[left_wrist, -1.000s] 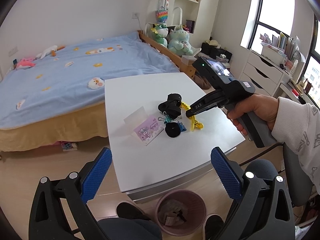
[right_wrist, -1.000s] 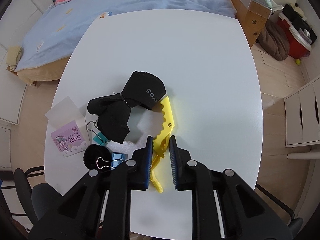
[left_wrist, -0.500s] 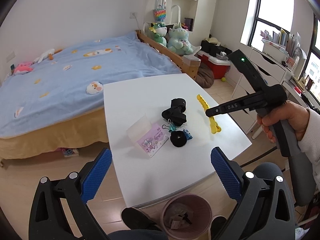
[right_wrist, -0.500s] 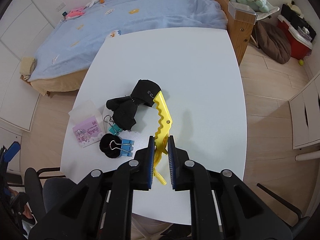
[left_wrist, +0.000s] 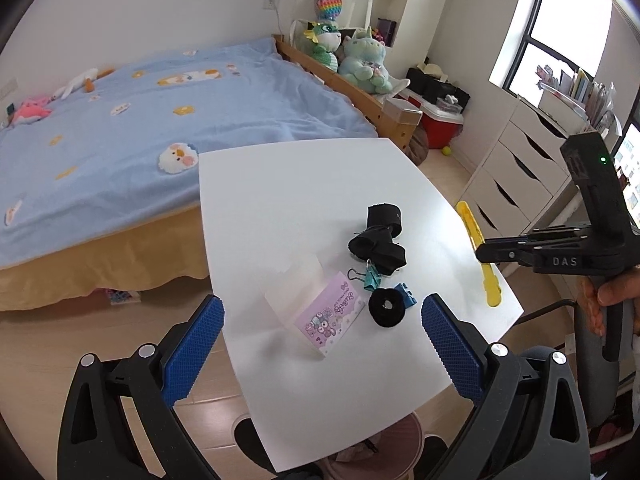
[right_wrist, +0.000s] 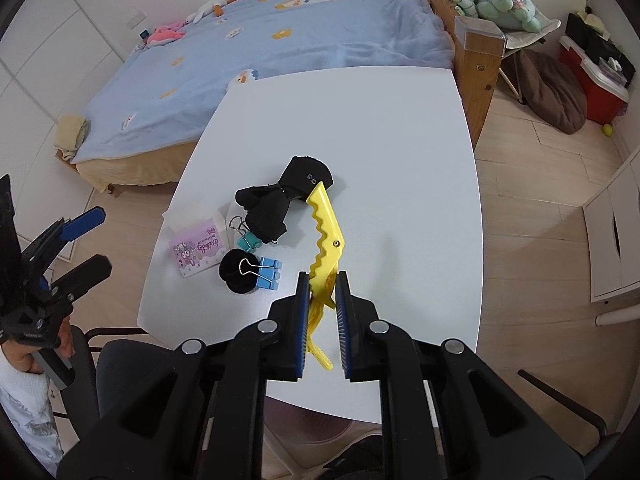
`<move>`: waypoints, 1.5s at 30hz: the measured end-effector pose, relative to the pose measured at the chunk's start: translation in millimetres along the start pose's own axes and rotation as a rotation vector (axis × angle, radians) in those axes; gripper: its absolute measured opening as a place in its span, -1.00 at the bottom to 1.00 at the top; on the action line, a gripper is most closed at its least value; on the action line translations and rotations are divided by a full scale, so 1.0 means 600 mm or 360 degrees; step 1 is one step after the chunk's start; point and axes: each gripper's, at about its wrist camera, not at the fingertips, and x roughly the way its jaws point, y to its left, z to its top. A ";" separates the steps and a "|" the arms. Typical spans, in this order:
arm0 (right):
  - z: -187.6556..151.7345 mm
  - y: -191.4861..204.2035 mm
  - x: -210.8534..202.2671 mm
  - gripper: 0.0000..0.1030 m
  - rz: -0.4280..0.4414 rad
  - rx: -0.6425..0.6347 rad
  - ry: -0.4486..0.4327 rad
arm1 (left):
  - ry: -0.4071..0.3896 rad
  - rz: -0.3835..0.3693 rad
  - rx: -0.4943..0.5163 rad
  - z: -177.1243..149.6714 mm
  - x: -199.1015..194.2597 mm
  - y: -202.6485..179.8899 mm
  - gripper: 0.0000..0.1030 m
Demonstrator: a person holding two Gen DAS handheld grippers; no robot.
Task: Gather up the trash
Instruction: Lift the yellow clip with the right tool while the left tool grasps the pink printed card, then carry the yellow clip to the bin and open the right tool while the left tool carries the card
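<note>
binder clips [right_wrist: 260, 256]: 2 | yellow clip [right_wrist: 326, 236]: 1, right claw [right_wrist: 322, 312] gripping

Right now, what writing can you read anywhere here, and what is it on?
"DAS": white letters on the right gripper body.
"SO": partial letters on the black cloth; the rest is hidden.
Pink card: cursive script, too small to read.
Nothing else is legible.
</note>
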 end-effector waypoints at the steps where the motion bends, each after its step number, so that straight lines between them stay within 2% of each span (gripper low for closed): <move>1: 0.000 0.000 0.000 -0.76 -0.0001 0.0000 0.0001 | 0.0010 -0.0006 -0.0003 0.001 0.008 0.004 0.85; 7: -0.001 0.000 -0.001 -0.76 0.0001 -0.0002 -0.0002 | 0.0078 -0.0073 -0.0105 0.001 0.058 0.038 0.85; 17: -0.002 0.003 -0.002 -0.76 0.0006 -0.0015 0.0000 | 0.0107 -0.0190 -0.0260 -0.004 0.108 0.068 0.79; 19: 0.000 0.003 -0.001 -0.76 0.0009 -0.0015 0.0003 | 0.0123 -0.0215 -0.0287 -0.006 0.115 0.072 0.65; 21: 0.000 0.003 0.001 -0.76 0.0011 -0.0019 0.0005 | 0.0143 -0.0228 -0.0292 -0.010 0.121 0.075 0.38; 23: 0.001 0.004 0.002 -0.76 0.0013 -0.0022 0.0006 | 0.0160 -0.0220 -0.0293 -0.012 0.125 0.075 0.30; 25: 0.001 0.004 0.002 -0.76 0.0015 -0.0021 0.0005 | 0.0172 -0.0230 -0.0305 -0.012 0.129 0.077 0.09; 30: 0.002 0.005 0.006 -0.76 0.0023 -0.0023 0.0006 | 0.0184 -0.0234 -0.0279 -0.009 0.128 0.074 -0.78; 32: 0.003 0.007 0.007 -0.76 0.0027 -0.0025 0.0006 | 0.0168 -0.0234 -0.0276 -0.009 0.123 0.073 -0.91; 34: 0.002 0.008 0.007 -0.76 0.0031 -0.0031 0.0002 | 0.0141 -0.0231 -0.0265 -0.007 0.115 0.070 -1.00; 45: -0.009 0.025 -0.011 -0.76 0.0032 -0.0085 -0.0045 | 0.0058 -0.0106 -0.0121 0.011 0.048 0.032 -1.00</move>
